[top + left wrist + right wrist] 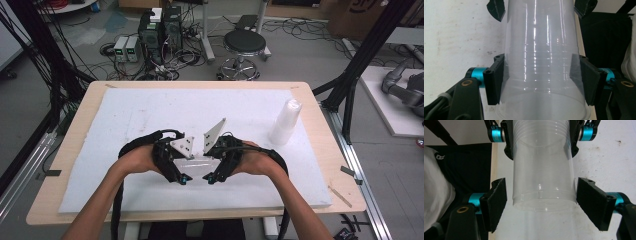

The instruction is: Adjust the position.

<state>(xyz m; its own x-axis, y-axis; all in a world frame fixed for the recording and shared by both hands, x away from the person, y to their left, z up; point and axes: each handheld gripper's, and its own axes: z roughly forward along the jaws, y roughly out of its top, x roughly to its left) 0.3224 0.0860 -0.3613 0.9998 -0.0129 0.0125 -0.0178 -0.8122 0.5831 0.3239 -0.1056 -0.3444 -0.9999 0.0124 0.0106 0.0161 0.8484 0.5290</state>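
We hold a stack of clear plastic cups [192, 162] level between our two grippers, just above the white foam mat [125, 120], near the front middle of the table [320, 115]. The left gripper [539, 80] pinches the stack near its wide, rimmed end: in the left gripper view both black pads [495, 80] press flat against the clear wall. The right gripper [541, 202] faces it from the right side. In the right gripper view its jaws stand on either side of the narrow bottom end of the stack, a thin gap showing between each pad [497, 202] and the plastic, so the right claw is still spread around the cups without pressing them. The left gripper's turquoise-tipped jaws show farther along the stack in that same view, clamped on the ribbed rims. A second stack of cups [286, 122] lies on the mat, far right of our hands and well apart from them.
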